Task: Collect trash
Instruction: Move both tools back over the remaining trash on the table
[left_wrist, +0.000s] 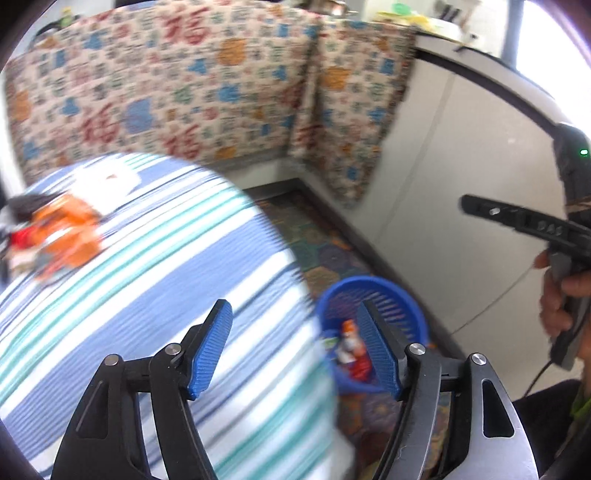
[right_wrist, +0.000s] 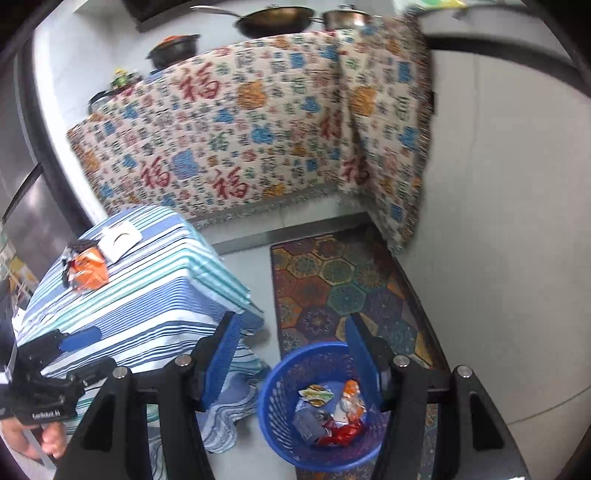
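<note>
**Both grippers empty between table and basket**

Fingers on both tools are standing apart with nothing between the pads. I am reading the left gripper (left_wrist: 295, 347) as empty, hanging over the near edge of the striped table (left_wrist: 155, 266), its right pad overlapping the basket in that view. The right gripper (right_wrist: 291, 354) is likewise gaping and bare, looking down from above the basket.

Going left to right in the right wrist view: at about nine o'clock the remaining trash is lying on the tablecloth, an orange wrapper (right_wrist: 88, 271) with a dark crumpled piece touching it, and a white paper (right_wrist: 120, 238) just beyond. At about six o'clock the blue basket (right_wrist: 280, 406) is standing on the floor beside the table, already holding several wrappers (right_wrist: 332, 413).

I am judging that a drop has been made and the hands are between loads; the collecting is partly done. The next move is calling for a swing back toward the ten o'clock pile seen in the left wrist view (left_wrist: 62, 236), jaws kept wide, then closing on the thin, crinkly foil without dragging the cloth.

Around us, a patterned cloth (right_wrist: 240, 125) is draping a counter at twelve o'clock, with pans (right_wrist: 273, 22) above it, a hexagon-patterned rug (right_wrist: 332, 273) is lying on the floor, and a plain white wall is running down at three o'clock.
</note>
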